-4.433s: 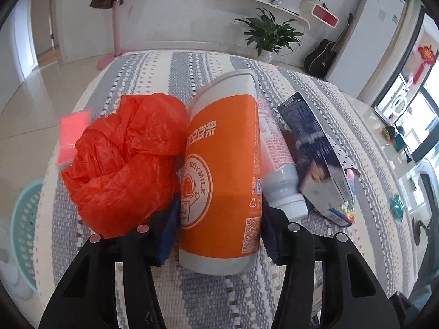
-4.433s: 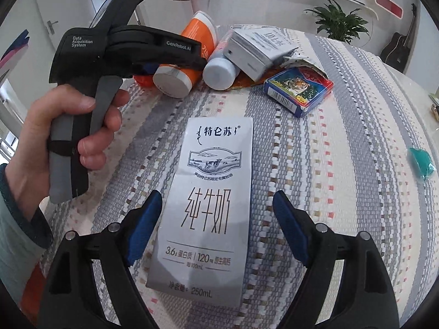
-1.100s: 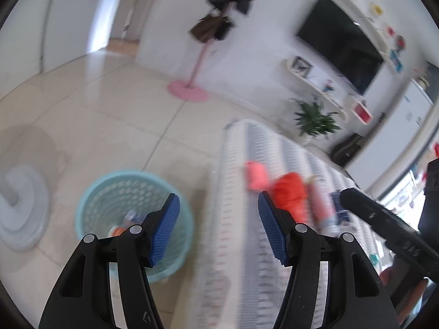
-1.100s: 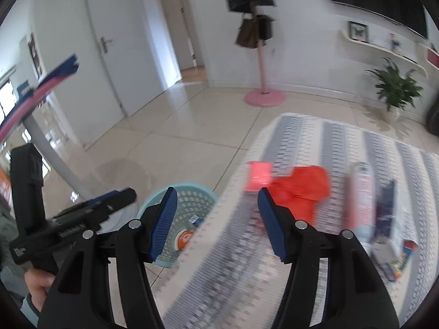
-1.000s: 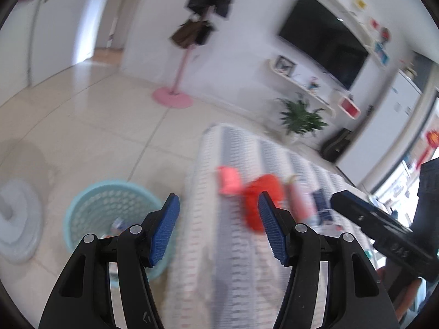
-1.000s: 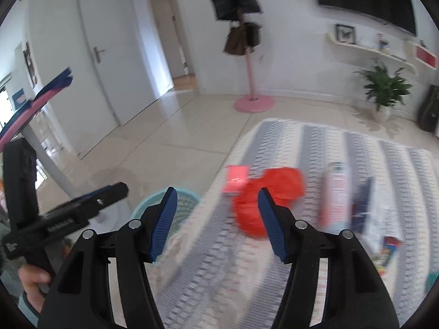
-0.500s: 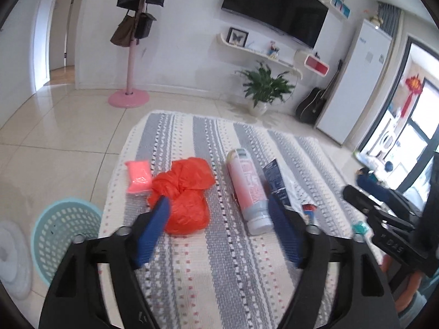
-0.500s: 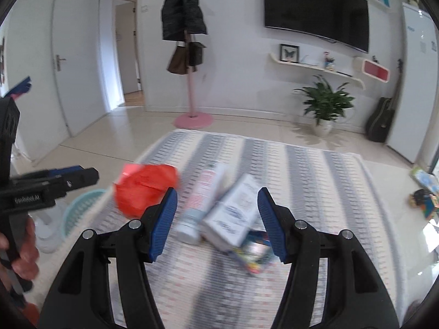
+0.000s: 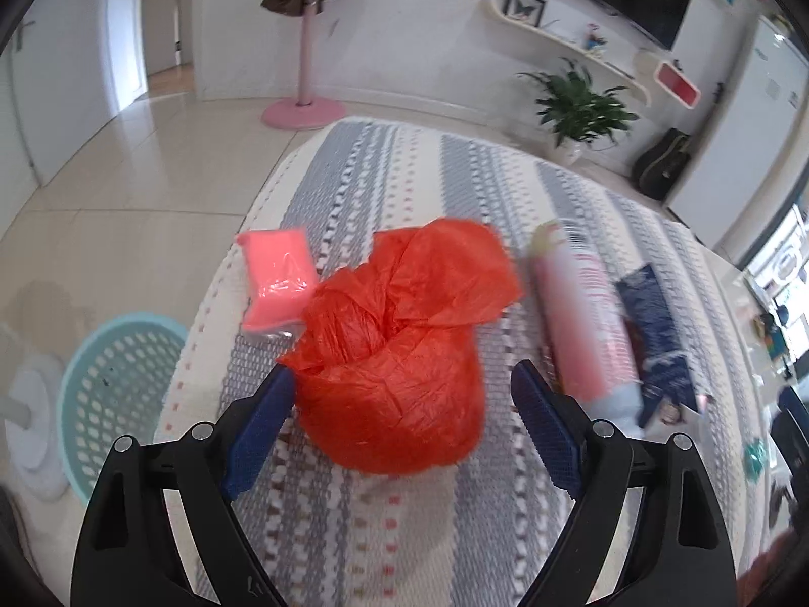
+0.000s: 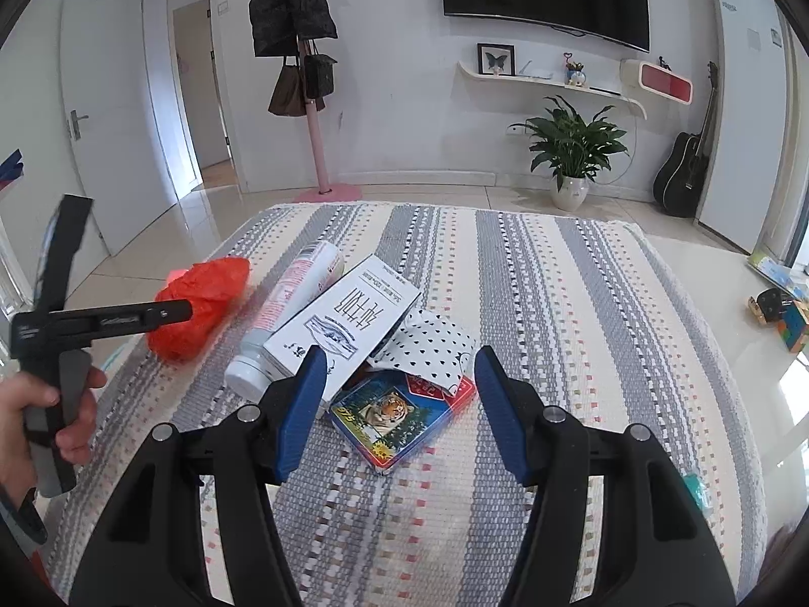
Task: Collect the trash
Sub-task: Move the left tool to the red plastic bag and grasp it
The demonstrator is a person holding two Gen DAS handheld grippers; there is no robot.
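- My left gripper (image 9: 399, 425) has just been spreading its jaws; they now stand wide around the red plastic bag (image 9: 399, 349), pads not pressing it.
- My right gripper (image 10: 394, 404) is half open, holding nothing, above the tiger box (image 10: 389, 417).
- Left of the bag lies a pink packet (image 9: 277, 278); right of it, a pink bottle (image 9: 586, 323).
- Further left of the bag, off the striped mat (image 9: 404, 531), stands the teal basket (image 9: 108, 384).

One crumpled red bag (image 9: 399, 354) sits on the striped surface (image 10: 581, 313), with one pink packet (image 9: 275, 278) at its ten o'clock. One pink-and-white bottle (image 9: 586, 313) lies at the bag's three o'clock. One white milk carton (image 10: 349, 323), one tiger-print box (image 10: 394, 415) and one spotted wrapper (image 10: 430, 349) are there. One teal basket (image 9: 116, 384) stands on the floor. Two tools: left tool (image 9: 399, 435), right tool (image 10: 397, 409).
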